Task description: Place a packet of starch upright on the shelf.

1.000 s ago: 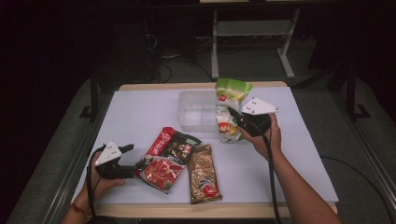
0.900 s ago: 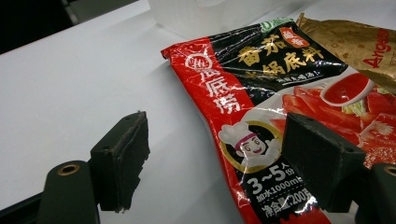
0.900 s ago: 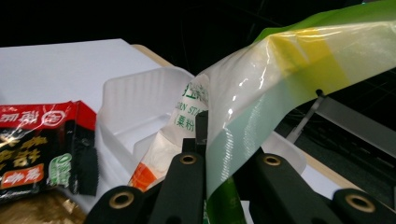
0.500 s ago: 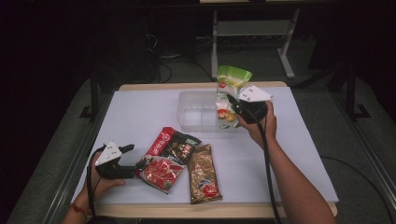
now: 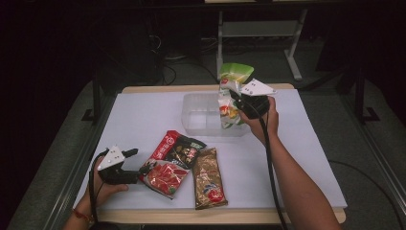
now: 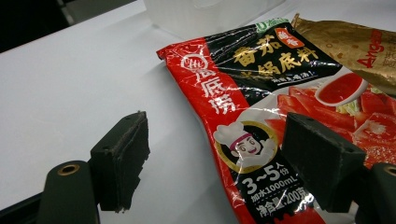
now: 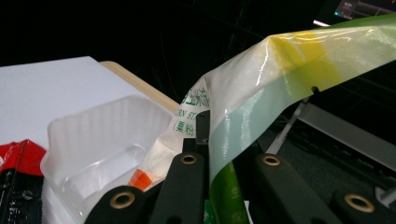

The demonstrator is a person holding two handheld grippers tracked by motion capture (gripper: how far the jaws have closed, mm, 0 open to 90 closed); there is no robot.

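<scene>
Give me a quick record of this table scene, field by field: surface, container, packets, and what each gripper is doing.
surface: white table
container: clear plastic tub
lying packets: red and black packet, red packet, gold packet
right gripper: jaws shut on green and white packet, held over the tub
left gripper: jaws open, at the red packet's edge

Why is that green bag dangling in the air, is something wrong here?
Nothing looks wrong. The right gripper holds the green bag above the clear tub; three sauce packets lie flat, unspilled, though overlapping.

bright lit table (image 5: 143,120), dark surroundings, mild blur.
</scene>
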